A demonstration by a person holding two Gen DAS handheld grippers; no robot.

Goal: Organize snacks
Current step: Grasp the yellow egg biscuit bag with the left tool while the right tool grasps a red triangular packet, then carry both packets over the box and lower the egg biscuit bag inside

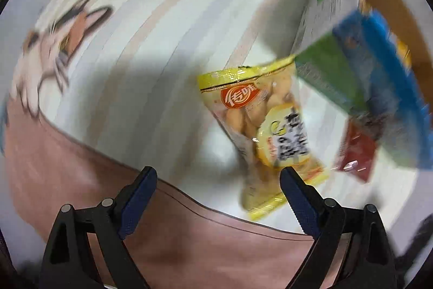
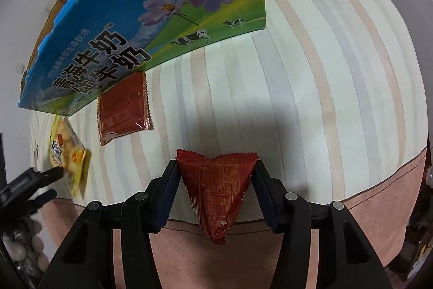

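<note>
My right hand-held gripper (image 2: 216,175) is pinching the red snack packet (image 2: 216,188) near the milk box (image 2: 151,23). My left hand-held gripper (image 1: 219,197) is hanging open beside the yellow snack packet (image 1: 259,132); I should be centring it first.

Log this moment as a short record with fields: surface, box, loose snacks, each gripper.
surface: striped cloth with a pink border
box: blue milk carton box, standing on the cloth
loose snacks: yellow snack packet and flat red packet, both lying near the box
left gripper: open, empty, above the yellow snack packet
right gripper: shut on red snack packet
</note>
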